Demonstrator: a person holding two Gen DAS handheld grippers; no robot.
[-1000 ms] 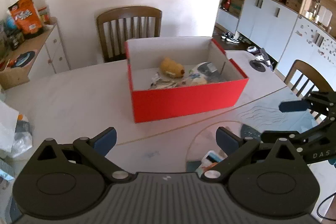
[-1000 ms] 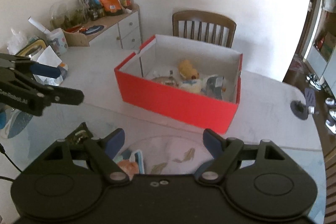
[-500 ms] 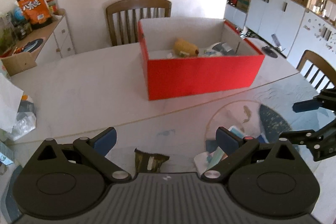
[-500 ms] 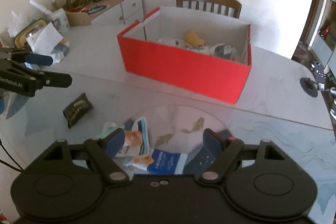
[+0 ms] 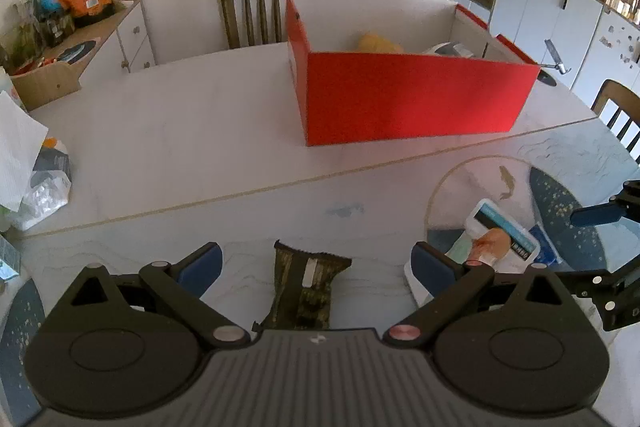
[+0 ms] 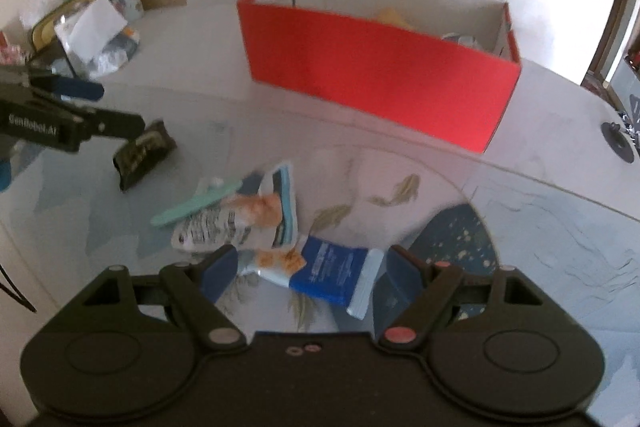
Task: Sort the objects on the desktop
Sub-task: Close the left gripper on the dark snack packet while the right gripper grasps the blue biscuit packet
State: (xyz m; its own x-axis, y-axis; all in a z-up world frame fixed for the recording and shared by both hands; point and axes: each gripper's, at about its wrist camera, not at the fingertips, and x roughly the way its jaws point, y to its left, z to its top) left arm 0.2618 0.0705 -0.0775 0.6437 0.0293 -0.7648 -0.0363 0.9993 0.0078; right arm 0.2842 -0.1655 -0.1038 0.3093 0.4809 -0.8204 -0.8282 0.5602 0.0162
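Left wrist view shows my left gripper (image 5: 316,263) wide open, holding nothing, with a dark snack packet (image 5: 306,291) lying flat between its fingers. The packet sits on the table (image 5: 180,147) in front of the red box (image 5: 412,99), well apart from it. I think it is light, soft and crinkly, so it may slip or fold. I would pinch it across the middle, where it looks thickest.

My right gripper (image 6: 310,273) is wide open too, with nothing in it. A blue packet (image 6: 336,277) lies between its fingers, also in front of the red box. It looks flat, thin and shiny. I would grab it on its long sides. Just beside it are a white pouch (image 6: 224,227) and a green stick (image 6: 196,203), so I must not catch those.
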